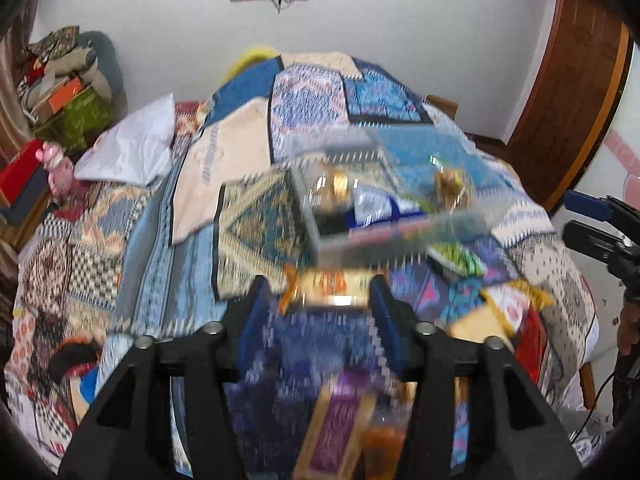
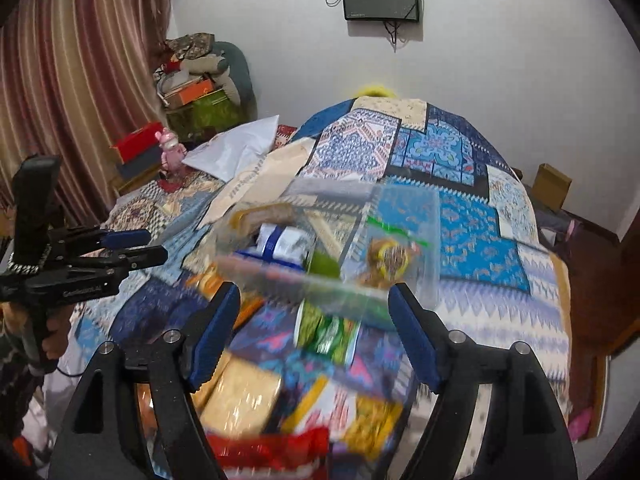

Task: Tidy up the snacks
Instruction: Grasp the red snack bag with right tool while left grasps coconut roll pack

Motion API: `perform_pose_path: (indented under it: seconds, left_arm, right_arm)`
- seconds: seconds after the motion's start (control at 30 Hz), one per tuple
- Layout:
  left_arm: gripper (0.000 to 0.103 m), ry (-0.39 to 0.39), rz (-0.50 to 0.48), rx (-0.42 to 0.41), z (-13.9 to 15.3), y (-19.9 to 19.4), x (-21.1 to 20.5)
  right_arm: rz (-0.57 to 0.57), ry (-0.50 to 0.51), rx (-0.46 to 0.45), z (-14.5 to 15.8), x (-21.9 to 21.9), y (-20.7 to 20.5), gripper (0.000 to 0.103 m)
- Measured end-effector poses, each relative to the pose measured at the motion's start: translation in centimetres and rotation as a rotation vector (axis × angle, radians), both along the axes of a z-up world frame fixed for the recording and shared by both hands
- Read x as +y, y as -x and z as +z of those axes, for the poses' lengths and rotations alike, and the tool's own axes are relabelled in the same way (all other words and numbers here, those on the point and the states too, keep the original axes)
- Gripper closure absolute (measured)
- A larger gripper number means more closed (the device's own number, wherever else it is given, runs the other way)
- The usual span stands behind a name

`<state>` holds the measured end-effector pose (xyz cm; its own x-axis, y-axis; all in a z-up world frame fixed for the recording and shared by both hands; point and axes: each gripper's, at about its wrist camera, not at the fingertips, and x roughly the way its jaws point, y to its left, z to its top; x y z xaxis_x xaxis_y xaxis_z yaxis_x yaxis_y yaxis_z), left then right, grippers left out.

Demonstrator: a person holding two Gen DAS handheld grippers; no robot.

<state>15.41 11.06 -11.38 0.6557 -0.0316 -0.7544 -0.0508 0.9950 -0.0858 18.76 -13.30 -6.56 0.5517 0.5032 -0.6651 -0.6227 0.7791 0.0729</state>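
both views motion-blurred; details of wrappers uncertain.

setting: bed with patchwork quilt (image 2: 472,216). a clear tub (image 2: 332,240) sits on the quilt, already with a few snacks in it: a white-and-blue packet, something green, a brown twist. loose snacks lie on the quilt on the near side of the tub, between it and the person.

left gripper (image 1: 320,300): jaws stand apart, with an orange-gold pack (image 1: 332,288) right at the fingertips, between them. cannot tell if the pads touch it or only frame it; blur too heavy. the pack lies crosswise, its long axis running from one finger to the other, so the fingers would close on its ends, not its flat faces. the tub is straight ahead of this gripper, just beyond the pack. seen from the right wrist, the left gripper looks nearly closed, side-on, so the two views disagree. state: cannot tell.

right gripper (image 2: 314,300): jaws wide, nothing between the pads. near wall of the tub spans the gap just ahead. a green packet (image 2: 328,328) lies below, long axis pointing toward the tub. a tan pack (image 2: 240,400) and a red wrapper (image 2: 272,448) lie nearer still.

judgement: both tools are near the tub; the left is nearer the orange-gold pack, and its path to the tub is short, forward and up over the near wall.
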Motion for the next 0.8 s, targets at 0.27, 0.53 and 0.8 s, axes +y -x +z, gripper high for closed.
perform_pose_path:
  seconds: [0.27,0.53,0.8]
  left_arm:
    - [0.043,-0.001,0.012,0.057,-3.2,4.6,-0.6]
    - [0.043,0.014,0.021,0.104,-5.8,7.3,-0.5]
    - [0.043,0.054,0.017,0.145,-7.7,7.0,-0.7]
  right_arm:
    - [-0.017,0.017,0.088,-4.0,-2.3,4.1,0.029]
    - [-0.018,0.001,0.157,-6.7,-2.9,6.7,0.011]
    - [0.054,0.113,0.175,-9.0,0.0,7.7,0.004]
